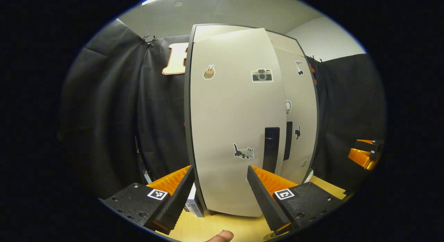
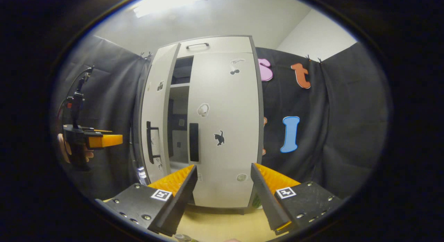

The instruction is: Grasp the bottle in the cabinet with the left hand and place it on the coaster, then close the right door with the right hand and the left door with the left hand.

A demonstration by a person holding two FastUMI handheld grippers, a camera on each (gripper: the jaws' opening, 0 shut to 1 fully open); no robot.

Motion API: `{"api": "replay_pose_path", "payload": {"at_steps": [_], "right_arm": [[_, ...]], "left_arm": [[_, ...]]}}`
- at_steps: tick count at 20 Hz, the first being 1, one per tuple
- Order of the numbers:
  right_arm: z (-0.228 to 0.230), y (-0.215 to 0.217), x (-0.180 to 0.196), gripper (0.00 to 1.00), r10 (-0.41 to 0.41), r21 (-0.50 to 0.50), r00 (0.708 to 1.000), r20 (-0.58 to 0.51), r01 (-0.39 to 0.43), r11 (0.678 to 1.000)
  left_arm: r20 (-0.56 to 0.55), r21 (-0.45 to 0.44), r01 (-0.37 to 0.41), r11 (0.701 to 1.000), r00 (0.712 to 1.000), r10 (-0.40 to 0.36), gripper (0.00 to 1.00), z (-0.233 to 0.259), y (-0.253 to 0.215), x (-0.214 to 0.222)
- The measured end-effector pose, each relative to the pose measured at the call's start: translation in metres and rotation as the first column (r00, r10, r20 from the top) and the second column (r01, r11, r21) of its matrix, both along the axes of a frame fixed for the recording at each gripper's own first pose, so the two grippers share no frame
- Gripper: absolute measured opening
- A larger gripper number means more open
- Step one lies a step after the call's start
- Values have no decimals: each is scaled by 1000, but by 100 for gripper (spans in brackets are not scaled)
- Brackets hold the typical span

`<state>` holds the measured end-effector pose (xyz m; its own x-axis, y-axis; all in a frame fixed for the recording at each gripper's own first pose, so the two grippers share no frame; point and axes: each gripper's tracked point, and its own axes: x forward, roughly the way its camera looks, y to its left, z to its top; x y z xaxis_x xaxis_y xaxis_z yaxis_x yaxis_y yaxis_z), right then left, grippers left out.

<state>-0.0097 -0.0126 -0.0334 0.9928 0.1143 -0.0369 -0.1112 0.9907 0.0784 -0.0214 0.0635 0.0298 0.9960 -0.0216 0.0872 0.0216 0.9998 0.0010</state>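
Observation:
The pale cabinet stands on a wooden table. Its left door (image 1: pixel 236 113), with a black handle (image 1: pixel 270 150), hangs ajar close in front of my left gripper (image 1: pixel 220 197), which is open and holds nothing. In the right gripper view the same left door (image 2: pixel 154 124) stands partly open, and a dark gap shows shelves (image 2: pixel 178 106) inside. The right door (image 2: pixel 225 131) lies shut and flush. My right gripper (image 2: pixel 223 197) is open and empty, a short way in front of the right door. A small green and white object (image 2: pixel 256 200) sits at the cabinet's right foot; I cannot tell what it is.
A hand holds the left gripper (image 2: pixel 90 139) left of the cabinet, and the right gripper (image 1: pixel 364 153) shows far right in the left gripper view. A small white box (image 1: pixel 194 204) lies under the left door. Black cloth walls (image 2: pixel 329 131) surround the yellow table (image 1: pixel 222 228).

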Motion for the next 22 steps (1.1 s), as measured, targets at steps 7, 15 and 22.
{"api": "replay_pose_path", "payload": {"at_steps": [7,15,22], "right_arm": [[1,4,-9,94,8,-2,1000,3,-8,1000],[3,7,-18,90,-1,-6,1000,14,1,1000],[9,9,-26,90,-10,-11,1000,22,10,1000]], "left_arm": [[-3,-20,5,1000,1000,-5,96,-12,-9,-15],[9,6,0,1000,1000,0,96,-18,-29,-30],[1,3,21,1000,1000,-21,96,-26,-46,-34]]}}
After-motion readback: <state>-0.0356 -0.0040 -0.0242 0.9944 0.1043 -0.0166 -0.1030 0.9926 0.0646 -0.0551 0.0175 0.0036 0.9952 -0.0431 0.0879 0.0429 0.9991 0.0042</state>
